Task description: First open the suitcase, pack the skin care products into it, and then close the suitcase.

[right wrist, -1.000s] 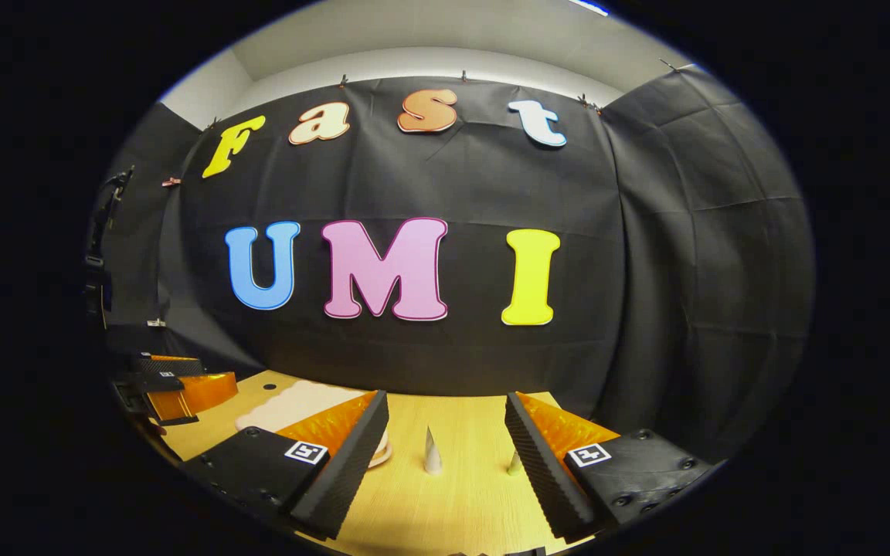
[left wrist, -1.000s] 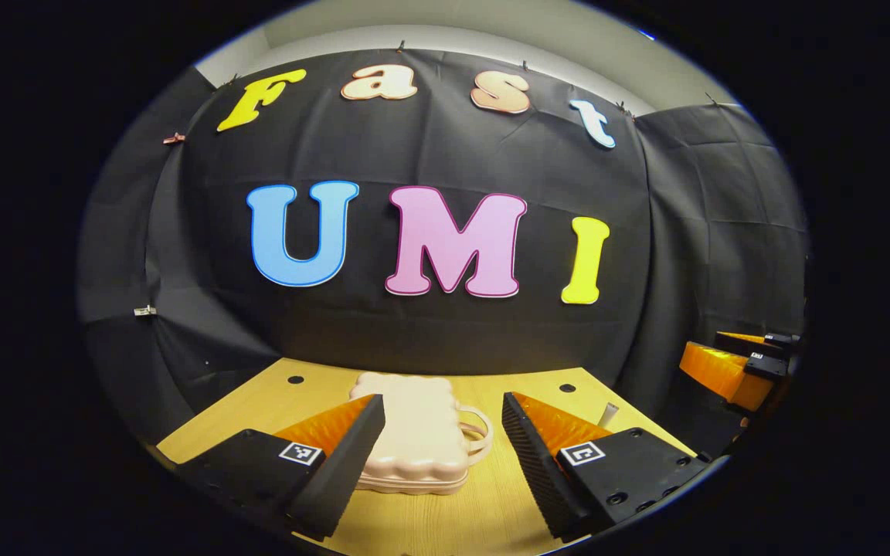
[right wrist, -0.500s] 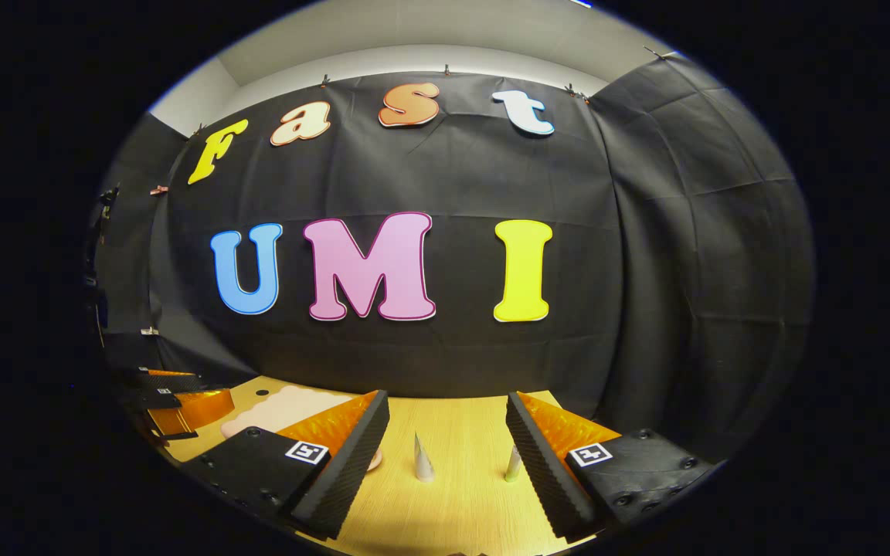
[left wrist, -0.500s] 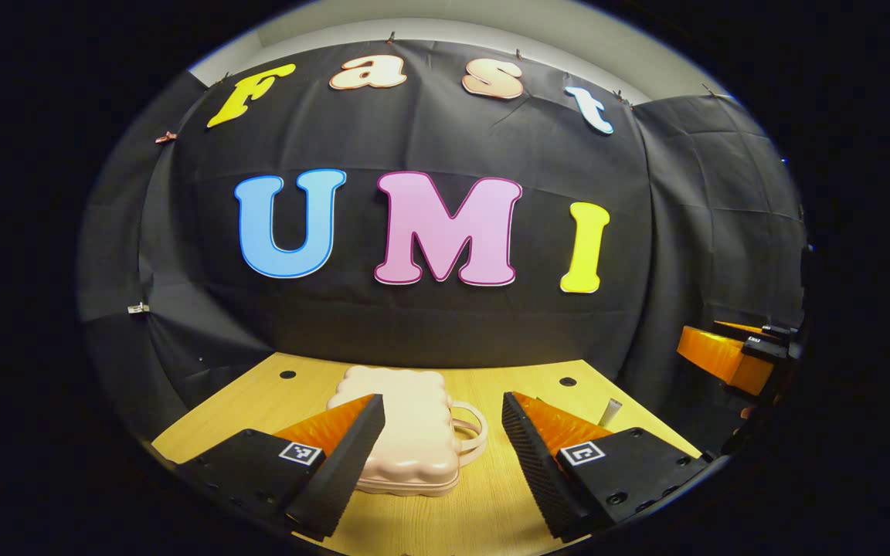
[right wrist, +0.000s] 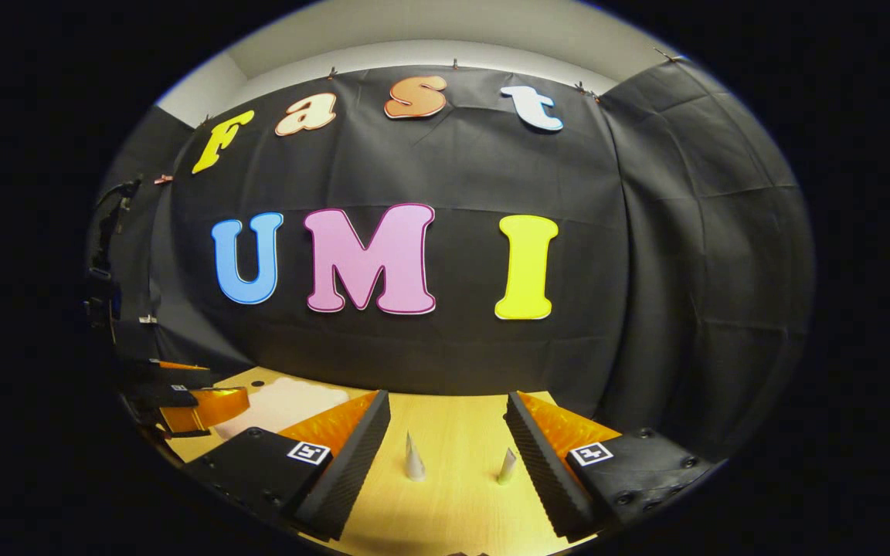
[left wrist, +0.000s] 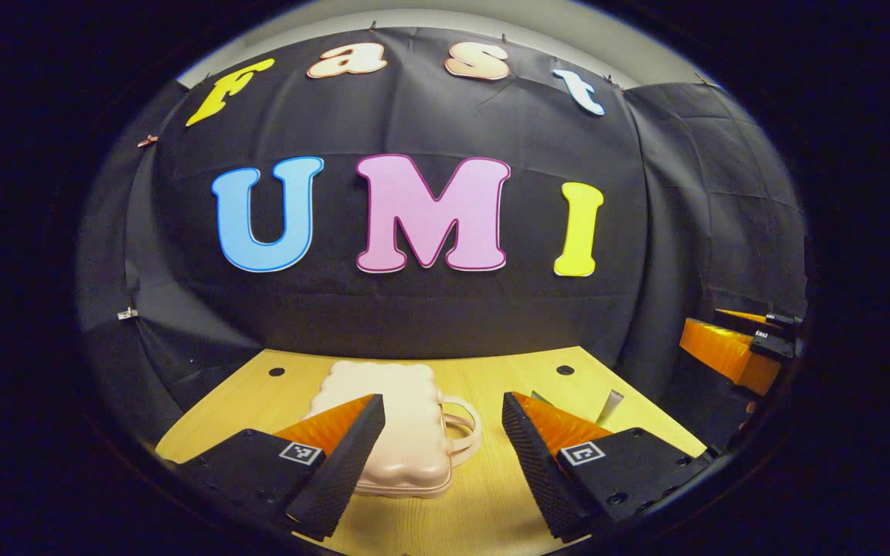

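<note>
A small pale pink suitcase point(left wrist: 399, 421) lies flat and closed on the wooden table point(left wrist: 484, 502), its handle point(left wrist: 462, 427) pointing right. My left gripper point(left wrist: 445, 452) stands open just in front of it, with nothing between its fingers. In the right gripper view, two slim skin care tubes stand upright on the table: a white one point(right wrist: 412, 459) and a greenish one point(right wrist: 507, 466). My right gripper point(right wrist: 449, 455) is open before them, holding nothing. The suitcase point(right wrist: 283, 401) shows at the left there, and one tube point(left wrist: 611, 405) shows at the right in the left gripper view.
The right gripper point(left wrist: 731, 351) hangs at the far right edge of the left gripper view. The left gripper point(right wrist: 190, 398) shows at the left of the right gripper view. Black cloth walls close the table at the back and sides. Two dark holes point(left wrist: 565, 370) mark the tabletop.
Both views have crept forward and tilted down a little, so the suitcase and the tubes sit slightly higher and closer. Both grippers stay open and nothing on the table has moved.
</note>
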Available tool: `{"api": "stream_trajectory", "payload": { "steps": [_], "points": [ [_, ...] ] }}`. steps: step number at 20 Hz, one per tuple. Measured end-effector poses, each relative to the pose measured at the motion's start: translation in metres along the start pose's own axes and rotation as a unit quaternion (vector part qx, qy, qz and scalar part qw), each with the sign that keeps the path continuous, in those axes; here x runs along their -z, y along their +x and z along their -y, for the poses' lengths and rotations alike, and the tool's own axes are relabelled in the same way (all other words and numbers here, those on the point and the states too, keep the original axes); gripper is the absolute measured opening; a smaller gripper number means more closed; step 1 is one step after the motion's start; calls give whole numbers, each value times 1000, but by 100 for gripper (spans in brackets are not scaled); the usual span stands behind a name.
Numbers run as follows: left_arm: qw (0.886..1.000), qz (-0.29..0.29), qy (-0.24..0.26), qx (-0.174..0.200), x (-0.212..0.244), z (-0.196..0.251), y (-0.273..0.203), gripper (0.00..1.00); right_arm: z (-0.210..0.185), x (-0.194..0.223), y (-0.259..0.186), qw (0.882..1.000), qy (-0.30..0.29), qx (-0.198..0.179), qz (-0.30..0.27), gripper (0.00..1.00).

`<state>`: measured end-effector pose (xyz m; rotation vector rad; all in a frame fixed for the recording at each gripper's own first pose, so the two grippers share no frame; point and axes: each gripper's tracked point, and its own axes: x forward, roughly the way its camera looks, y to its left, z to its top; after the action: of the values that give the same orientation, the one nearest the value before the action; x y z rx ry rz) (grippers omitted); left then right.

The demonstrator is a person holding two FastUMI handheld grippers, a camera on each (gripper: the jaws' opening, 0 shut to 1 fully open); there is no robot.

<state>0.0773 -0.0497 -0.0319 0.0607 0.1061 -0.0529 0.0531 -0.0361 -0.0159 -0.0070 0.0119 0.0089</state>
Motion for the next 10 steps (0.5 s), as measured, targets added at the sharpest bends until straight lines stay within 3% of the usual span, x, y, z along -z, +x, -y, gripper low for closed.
{"api": "stream_trajectory", "payload": {
  "steps": [5, 10],
  "points": [
    [997, -73, -18, 30, 39, 28, 81, 96, 11, 5, 13, 1000, -11, -11, 2, 96],
    [987, -154, -3, 43, 94, 42, 153, 96, 32, 23, 23, 1000, -7, -7, -12, 96]
  ]
}}
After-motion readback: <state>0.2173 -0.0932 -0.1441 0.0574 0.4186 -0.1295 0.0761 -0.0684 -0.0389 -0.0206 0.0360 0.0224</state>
